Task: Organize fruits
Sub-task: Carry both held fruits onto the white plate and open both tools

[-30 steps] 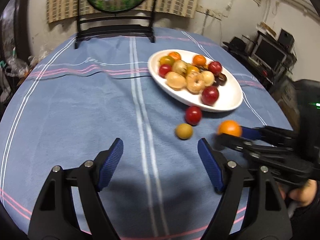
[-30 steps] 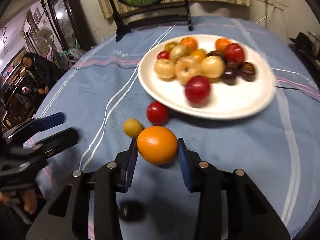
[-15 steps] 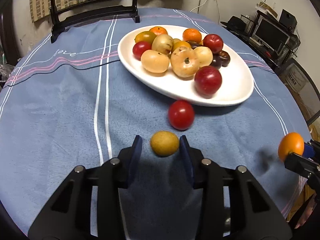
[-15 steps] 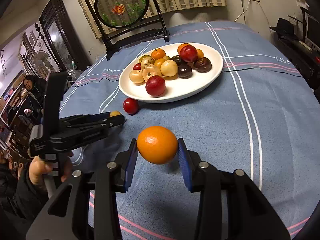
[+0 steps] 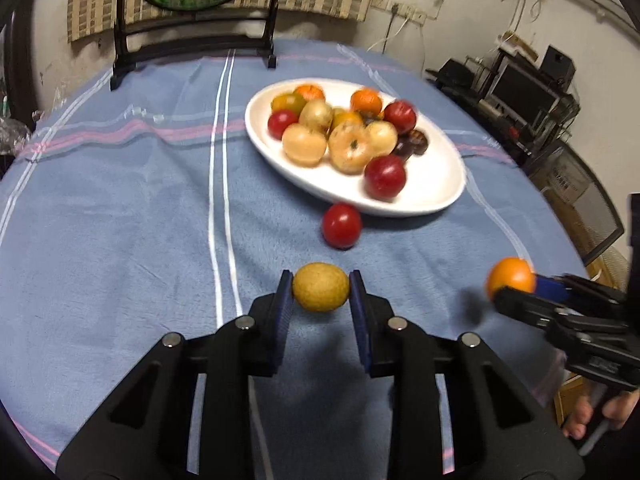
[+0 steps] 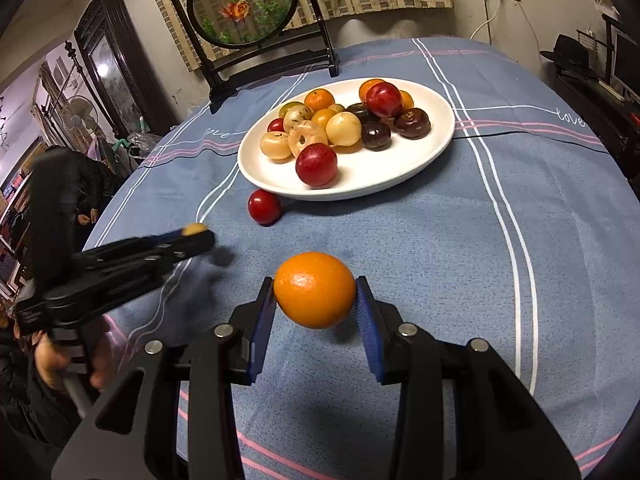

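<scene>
My left gripper point(image 5: 321, 288) is shut on a small yellow-brown fruit point(image 5: 321, 287) and holds it just above the blue tablecloth; it also shows in the right wrist view point(image 6: 193, 229). My right gripper point(image 6: 315, 291) is shut on an orange point(image 6: 315, 289), held above the cloth; the orange shows at the right in the left wrist view point(image 5: 511, 277). A white oval plate point(image 5: 436, 188) point(image 6: 372, 184) holds several red, yellow, orange and dark fruits. A red fruit point(image 5: 341, 225) point(image 6: 264, 207) lies on the cloth just in front of the plate.
A round framed fish screen on a black stand point(image 6: 244, 4) stands at the table's far edge. Shelves with electronics point(image 5: 532, 92) are to the right of the table. A person point(image 6: 86, 188) is beyond the table's left edge.
My left gripper has closed on the yellow-brown fruit and lifted it off the cloth. My right gripper still holds the orange and has drawn slightly back from the plate.
</scene>
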The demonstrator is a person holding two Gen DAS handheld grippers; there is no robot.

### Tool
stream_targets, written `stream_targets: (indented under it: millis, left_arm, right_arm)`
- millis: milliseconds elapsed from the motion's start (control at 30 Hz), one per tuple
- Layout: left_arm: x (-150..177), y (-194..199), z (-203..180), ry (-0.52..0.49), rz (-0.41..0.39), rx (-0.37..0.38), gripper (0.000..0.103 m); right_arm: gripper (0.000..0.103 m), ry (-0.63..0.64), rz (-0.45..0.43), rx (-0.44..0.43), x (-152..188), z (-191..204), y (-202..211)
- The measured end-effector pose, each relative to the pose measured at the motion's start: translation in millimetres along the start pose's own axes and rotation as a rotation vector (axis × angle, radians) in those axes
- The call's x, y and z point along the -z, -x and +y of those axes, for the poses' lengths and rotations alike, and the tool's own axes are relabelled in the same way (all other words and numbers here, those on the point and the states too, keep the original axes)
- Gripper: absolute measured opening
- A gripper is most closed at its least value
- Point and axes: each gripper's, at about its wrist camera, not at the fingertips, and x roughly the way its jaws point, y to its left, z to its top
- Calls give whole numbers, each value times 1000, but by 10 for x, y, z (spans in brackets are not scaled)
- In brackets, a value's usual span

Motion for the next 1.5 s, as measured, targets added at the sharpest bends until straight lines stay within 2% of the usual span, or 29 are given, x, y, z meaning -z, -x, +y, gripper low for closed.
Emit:
stream_targets:
  millis: [200,367,533,667,833,1000,1033,1067,1100,1133,1167,1300,1367,1433,1500]
  left_arm:
    - [-224,227,-10,-42,-45,9,28]
    - [-765,195,-72,-90,-65,2,28]
    - [-1350,-228,-203,-90,-44,2,28]
    - [-1628,-649,-306,-83,-5,-29,29]
    - [-1816,-1094,-352,-64,61,-32,29]
    - [-1909,-1345,-343,-58,96,-35,30]
    - [-1931,-1383,-332,-47,100,-32,38]
    - [-1944,-1397,-322,-40,100,-34,57]
    - [-1957,-1391,-312,-32,91,-42,63]
    - [-1964,-1348,-287,-22,73,-49,64]
    - [-1966,-1296,-273,-20,65,-49,63]
    - [-1826,-817,-161,-3,6,-31,64]
    - [-1695,-565,-129,-1,-18,-16,69]
    - [-1472,-254,-106,-13,-52,-7,74]
    - [-1278,-55,-75,-14,-77,-6,74]
  right_arm:
    - [40,10,-10,18,-115,39,37]
    - [40,44,-44,51,-388,50,37]
    - [40,60,-44,127,-853,-75,-185]
    - [40,46,-37,191,-1134,-285,-433]
    - [40,6,-18,169,-1247,-486,-612]
    - [40,-13,-4,156,-1303,-571,-739]
    - [40,-16,3,157,-1328,-586,-780]
    - [43,-13,6,164,-1338,-591,-802]
    - [52,-6,0,182,-1359,-589,-816]
    - [59,4,-23,215,-1372,-589,-809]
    - [61,6,-51,236,-1370,-594,-787]
    - [61,-34,-73,212,-1329,-662,-688]
    - [61,-45,-63,188,-1279,-616,-590]
    - [61,-19,-62,162,-1193,-503,-453]
    - [61,-2,-71,153,-1081,-386,-321]
